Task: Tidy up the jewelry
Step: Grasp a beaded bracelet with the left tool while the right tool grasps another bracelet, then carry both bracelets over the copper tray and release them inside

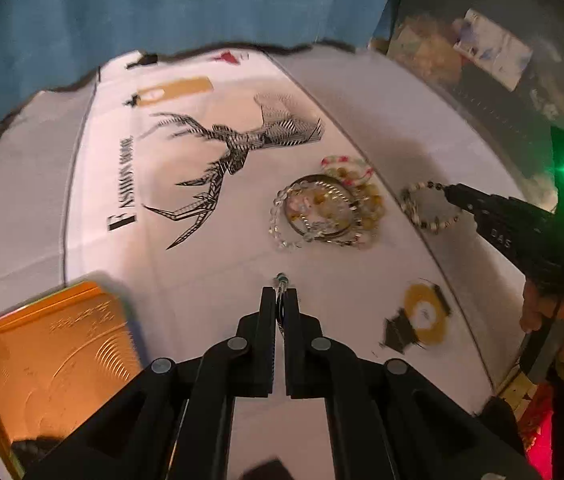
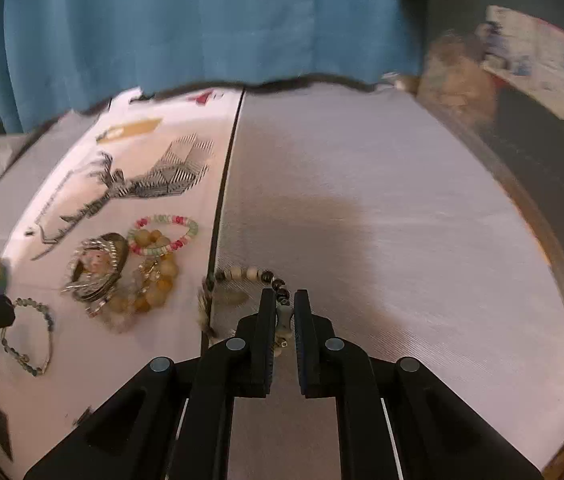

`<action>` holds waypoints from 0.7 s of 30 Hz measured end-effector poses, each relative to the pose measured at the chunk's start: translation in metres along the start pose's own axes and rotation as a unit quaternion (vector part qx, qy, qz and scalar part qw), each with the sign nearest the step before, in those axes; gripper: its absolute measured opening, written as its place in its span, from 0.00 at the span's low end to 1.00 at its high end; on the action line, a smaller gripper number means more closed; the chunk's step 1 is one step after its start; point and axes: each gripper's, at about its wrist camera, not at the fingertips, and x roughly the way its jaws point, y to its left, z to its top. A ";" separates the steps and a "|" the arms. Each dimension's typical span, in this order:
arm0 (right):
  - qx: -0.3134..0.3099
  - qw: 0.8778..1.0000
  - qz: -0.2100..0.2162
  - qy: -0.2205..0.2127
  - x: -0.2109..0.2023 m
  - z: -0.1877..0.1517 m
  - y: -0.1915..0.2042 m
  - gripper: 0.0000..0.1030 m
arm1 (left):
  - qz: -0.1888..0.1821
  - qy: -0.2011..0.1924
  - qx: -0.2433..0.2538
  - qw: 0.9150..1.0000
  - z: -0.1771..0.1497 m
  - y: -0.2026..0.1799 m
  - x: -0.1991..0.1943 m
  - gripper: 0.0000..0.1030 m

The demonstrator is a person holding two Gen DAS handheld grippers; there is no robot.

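My left gripper (image 1: 280, 292) is shut on a thin grey-green beaded bracelet (image 1: 280, 280); the same bracelet hangs as a loop from its tip in the right wrist view (image 2: 29, 336). My right gripper (image 2: 284, 296) is shut on a cream-and-dark beaded bracelet (image 2: 249, 274), also seen from the left wrist view (image 1: 428, 208). A pile of bracelets (image 1: 324, 208) lies on the white printed cloth (image 1: 185, 184): clear beads, a metal bangle, amber beads and a pink-and-green one (image 2: 163, 234). An open orange tin (image 1: 49, 360) sits at the lower left.
A teal curtain (image 2: 201, 20) hangs behind the table. A grey ribbed mat (image 2: 362, 200) covers the right part. A yellow-and-black print (image 1: 422, 316) marks the cloth near the right edge. Shelves with clutter (image 1: 482, 48) stand at the far right.
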 end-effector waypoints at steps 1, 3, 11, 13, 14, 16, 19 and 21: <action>0.001 1.000 0.000 -0.005 -0.010 -0.001 -0.003 0.09 | 0.000 -0.008 -0.002 1.000 -0.004 -0.002 -0.011 0.01; 0.000 1.000 -0.001 -0.017 -0.030 -0.003 -0.004 0.09 | 0.003 -0.020 0.000 1.000 -0.008 -0.005 -0.025 0.01; -0.017 0.998 0.009 -0.057 -0.110 -0.017 0.015 0.09 | 0.009 -0.074 -0.016 0.997 -0.034 0.000 -0.099 0.01; -0.019 0.998 0.019 -0.064 -0.126 -0.022 0.021 0.09 | 0.015 -0.087 -0.024 0.996 -0.045 0.004 -0.120 0.01; -0.022 0.997 0.024 -0.066 -0.135 -0.026 0.026 0.09 | 0.016 -0.090 -0.027 0.995 -0.050 0.006 -0.127 0.01; -0.028 0.997 0.031 -0.070 -0.152 -0.033 0.038 0.09 | 0.025 -0.103 -0.037 0.994 -0.066 0.012 -0.149 0.01; -0.041 0.995 0.044 -0.076 -0.177 -0.046 0.058 0.09 | 0.032 -0.115 -0.055 0.991 -0.090 0.023 -0.178 0.01; -0.049 0.994 0.055 -0.080 -0.194 -0.056 0.074 0.09 | 0.041 -0.125 -0.061 0.989 -0.109 0.030 -0.197 0.01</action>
